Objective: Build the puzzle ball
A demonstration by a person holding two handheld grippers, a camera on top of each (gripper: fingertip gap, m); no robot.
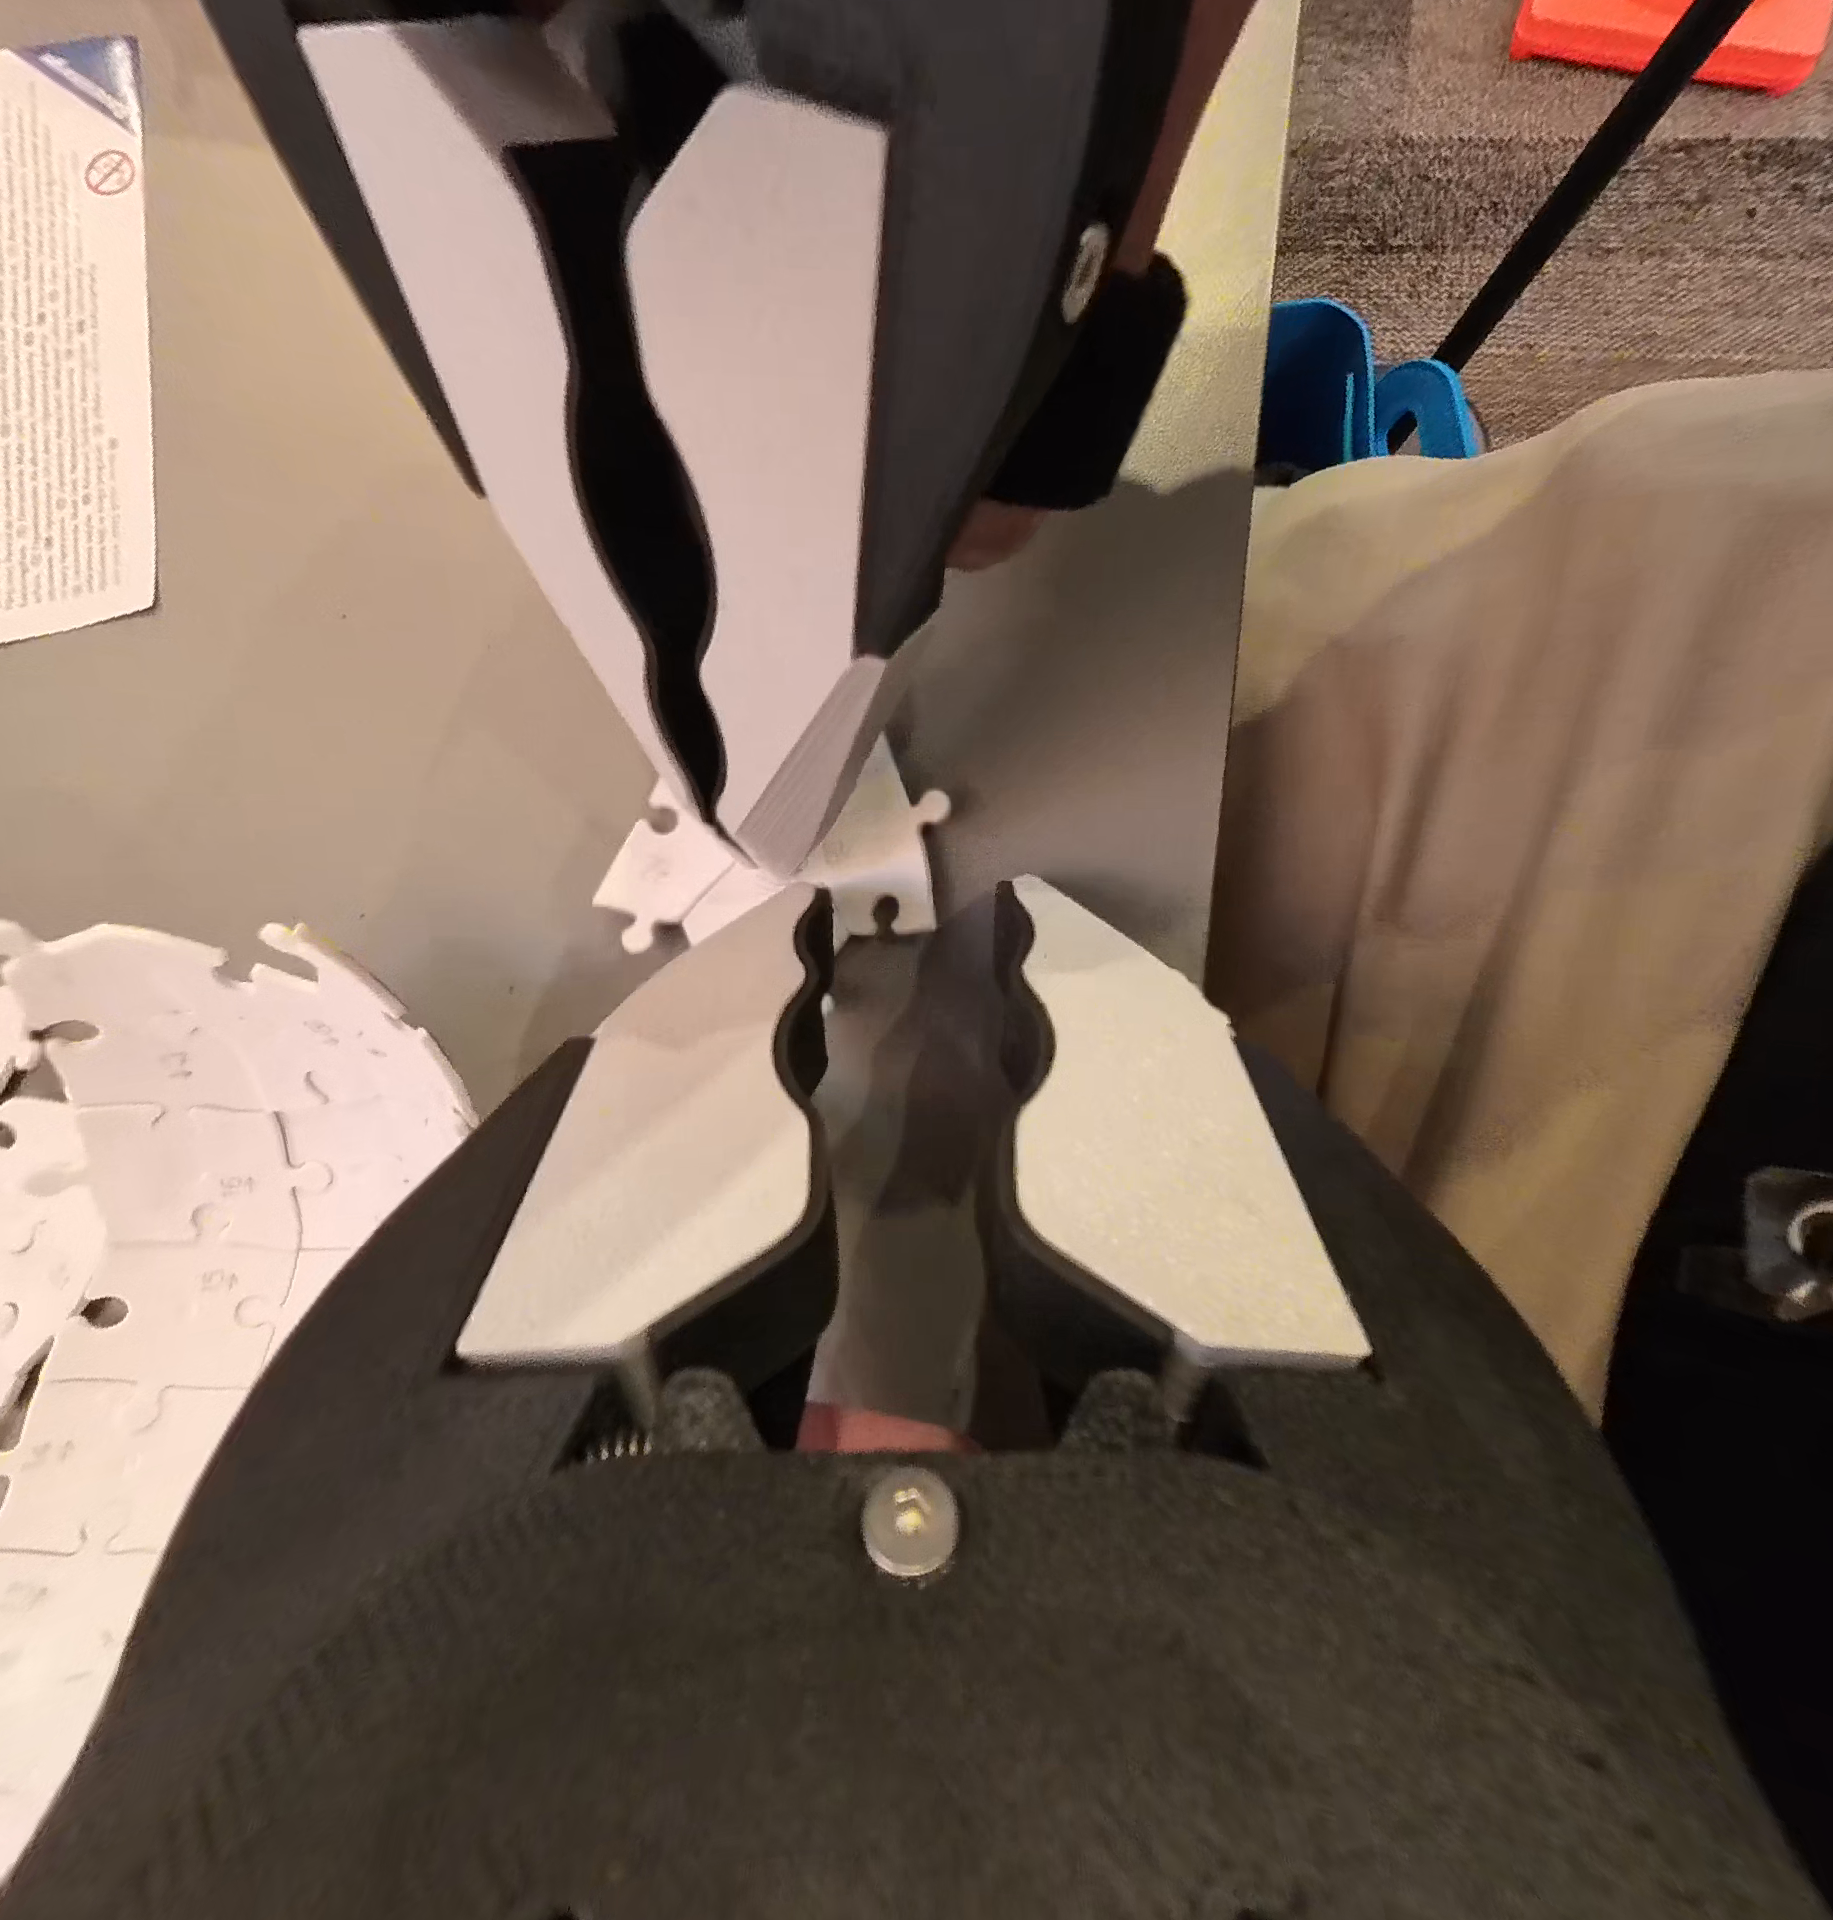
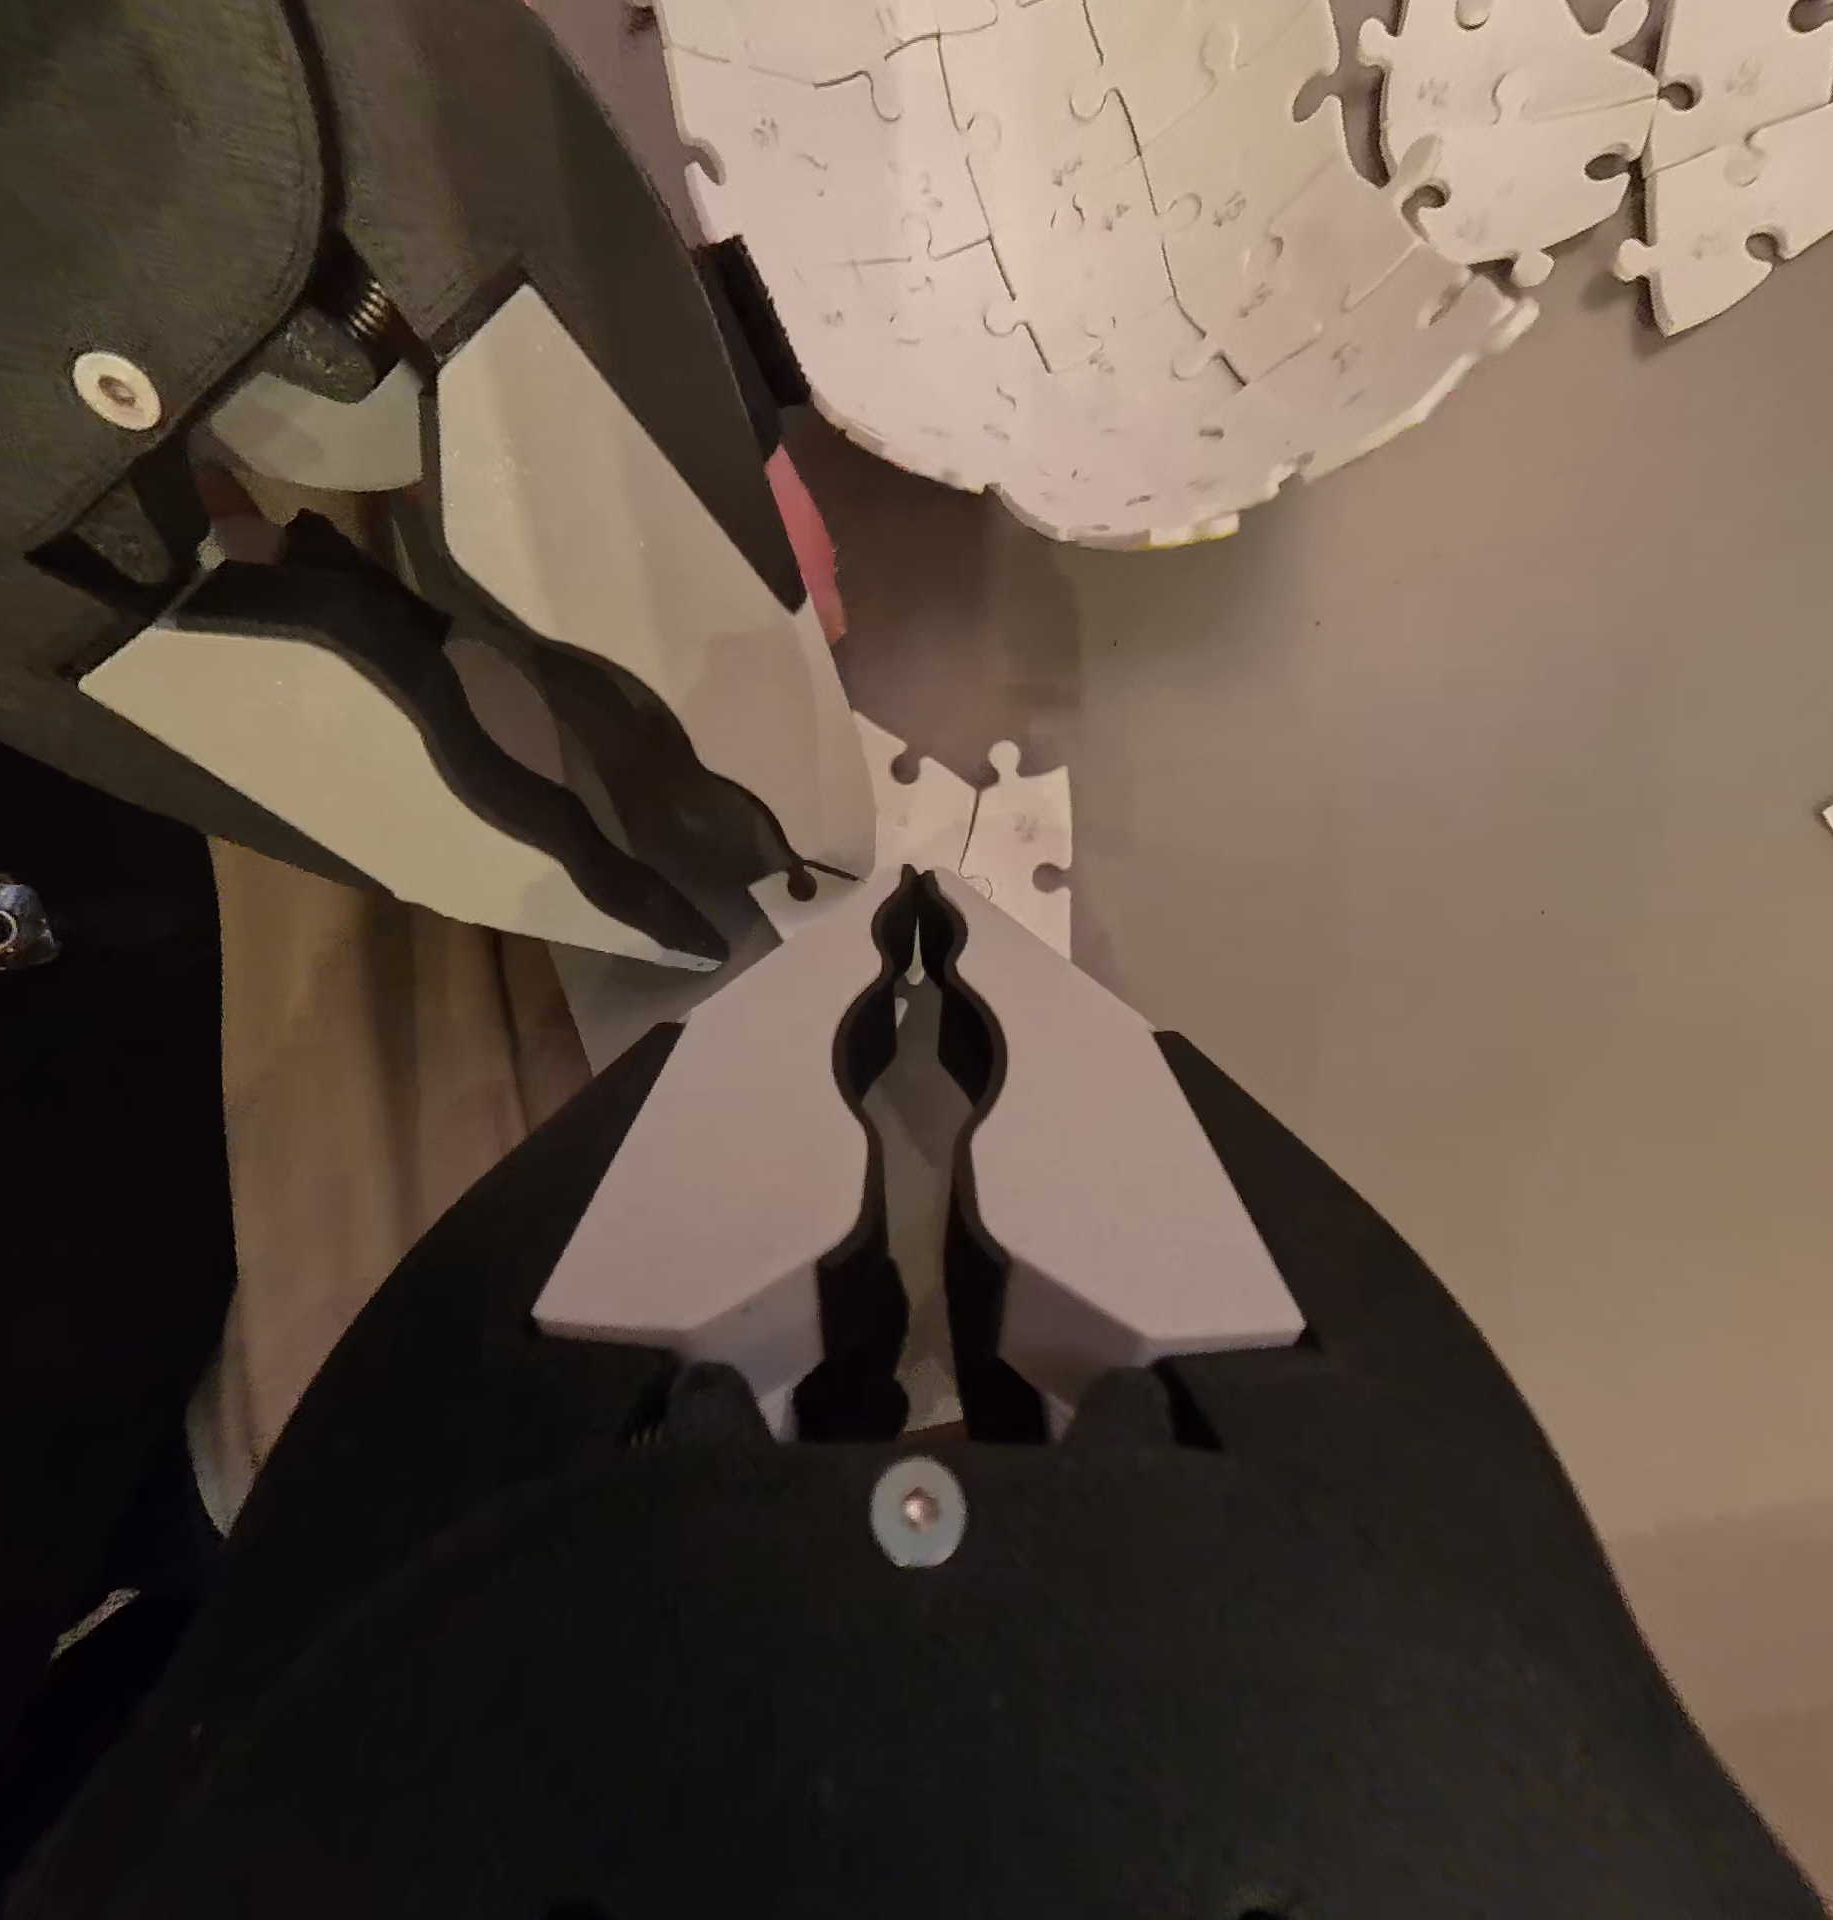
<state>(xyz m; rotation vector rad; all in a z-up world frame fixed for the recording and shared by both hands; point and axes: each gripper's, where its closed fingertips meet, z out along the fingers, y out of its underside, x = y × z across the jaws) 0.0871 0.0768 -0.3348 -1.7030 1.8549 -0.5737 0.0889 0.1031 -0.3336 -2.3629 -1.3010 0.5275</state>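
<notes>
Right tool [image 2: 917,883] pinches joined white pieces [image 2: 1005,831]; left tool [image 1: 912,904] parted, tips beside them.

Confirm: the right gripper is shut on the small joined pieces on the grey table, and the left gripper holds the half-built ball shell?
No. The half-built ball shell lies on the grey table, outside the left gripper's fingers; the right wrist view shows it. The rest is right.

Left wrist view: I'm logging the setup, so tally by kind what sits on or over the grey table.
Grippers: 2 (left, right)
Part-built puzzle shell: 1
Small group of joined pieces: 1
Printed sheet: 1
Total: 5
</notes>
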